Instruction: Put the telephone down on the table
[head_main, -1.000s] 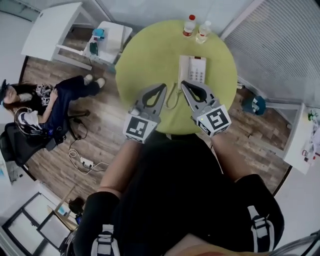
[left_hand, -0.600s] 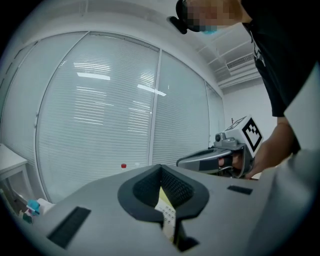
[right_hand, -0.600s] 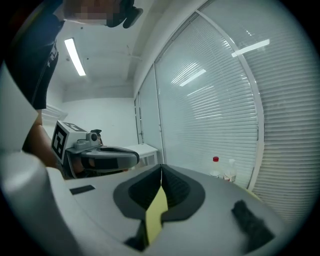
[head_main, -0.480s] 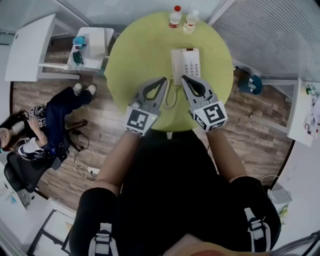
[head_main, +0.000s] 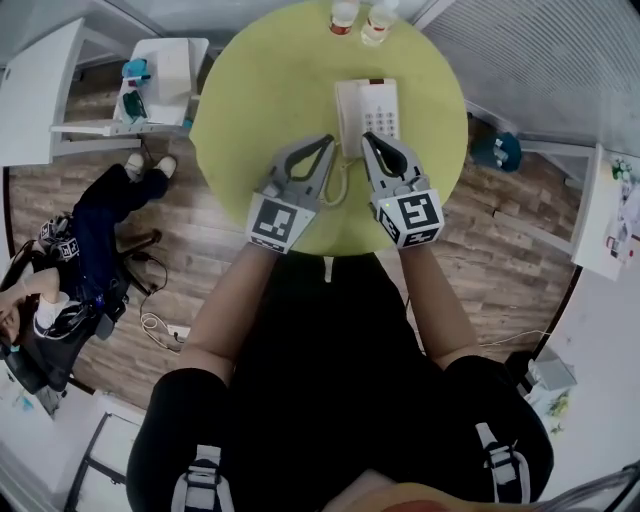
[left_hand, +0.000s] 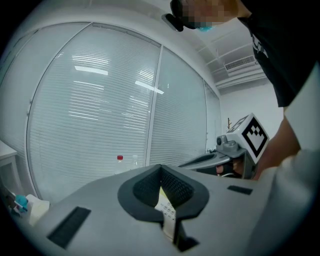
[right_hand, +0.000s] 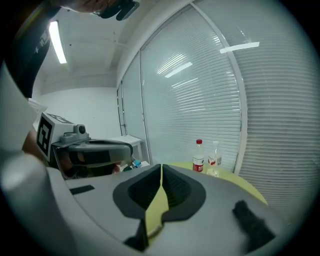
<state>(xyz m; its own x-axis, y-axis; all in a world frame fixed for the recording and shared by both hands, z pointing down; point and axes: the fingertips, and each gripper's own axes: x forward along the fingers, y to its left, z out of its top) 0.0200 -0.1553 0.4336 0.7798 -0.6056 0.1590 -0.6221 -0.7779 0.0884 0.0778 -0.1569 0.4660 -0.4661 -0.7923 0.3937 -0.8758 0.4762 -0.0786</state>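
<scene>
Left gripper (head_main: 329, 140) and right gripper (head_main: 367, 139) have advanced, jaws pressed together, empty. Telephone (head_main: 367, 112) rests on table (head_main: 260, 110) just beyond them, long axis near-to-far; right gripper nearer.

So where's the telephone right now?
In the head view, the white telephone lies on the round green table, just beyond the left gripper and right gripper, with two bottles behind it at the far edge.
</scene>
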